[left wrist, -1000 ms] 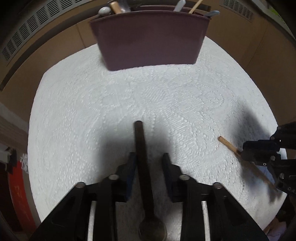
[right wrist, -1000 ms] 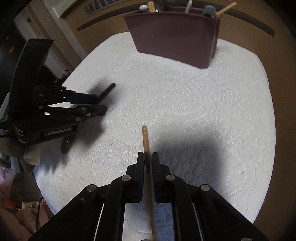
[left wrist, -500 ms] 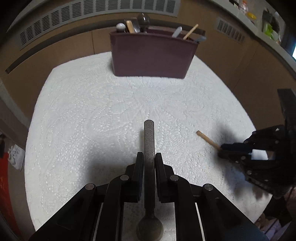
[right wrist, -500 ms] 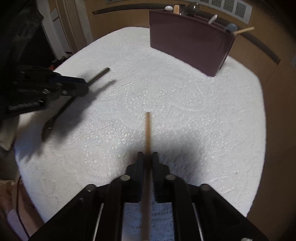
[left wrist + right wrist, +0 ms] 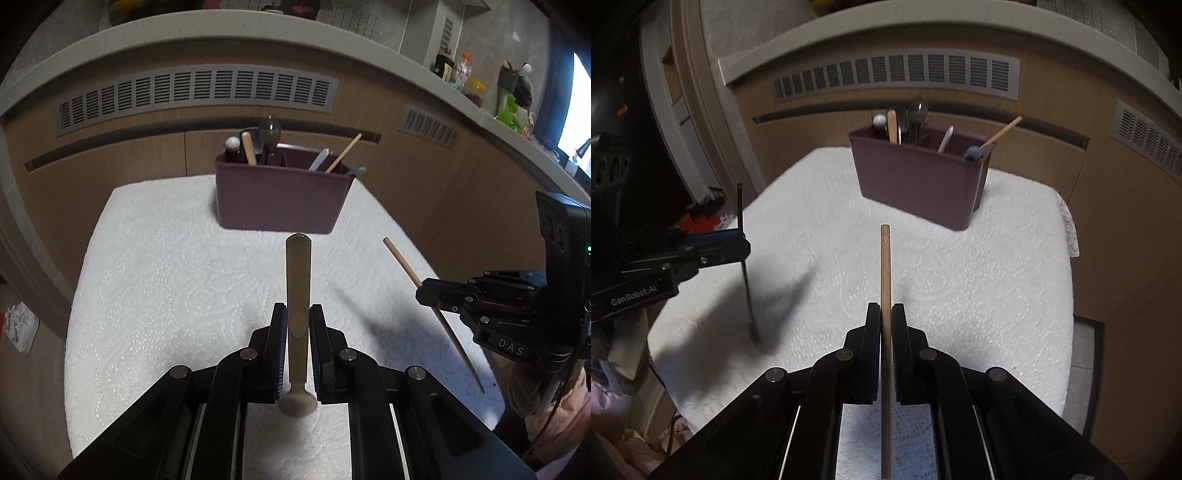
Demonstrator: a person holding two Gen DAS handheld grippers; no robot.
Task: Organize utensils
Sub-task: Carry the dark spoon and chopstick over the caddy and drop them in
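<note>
My left gripper (image 5: 297, 314) is shut on a metal spoon (image 5: 297, 291), handle pointing forward, bowl back near the camera, lifted above the white cloth. My right gripper (image 5: 885, 314) is shut on a wooden chopstick (image 5: 885, 273), also lifted. A maroon utensil caddy (image 5: 282, 201) stands at the far edge of the table, holding several utensils; it also shows in the right wrist view (image 5: 919, 181). In the left wrist view the right gripper (image 5: 428, 295) holds the chopstick (image 5: 402, 264) at the right. In the right wrist view the left gripper (image 5: 738, 245) holds the spoon (image 5: 744, 266) at the left.
The table wears a white lace cloth (image 5: 177, 280), with its edges close on both sides. Wooden cabinet fronts with grey vents (image 5: 195, 92) rise behind the caddy. A counter with bottles (image 5: 461, 70) runs above at the right.
Both grippers have risen and tilted up, lifting the spoon and the chopstick off the cloth. The left gripper closed on the spoon during the first half second.
</note>
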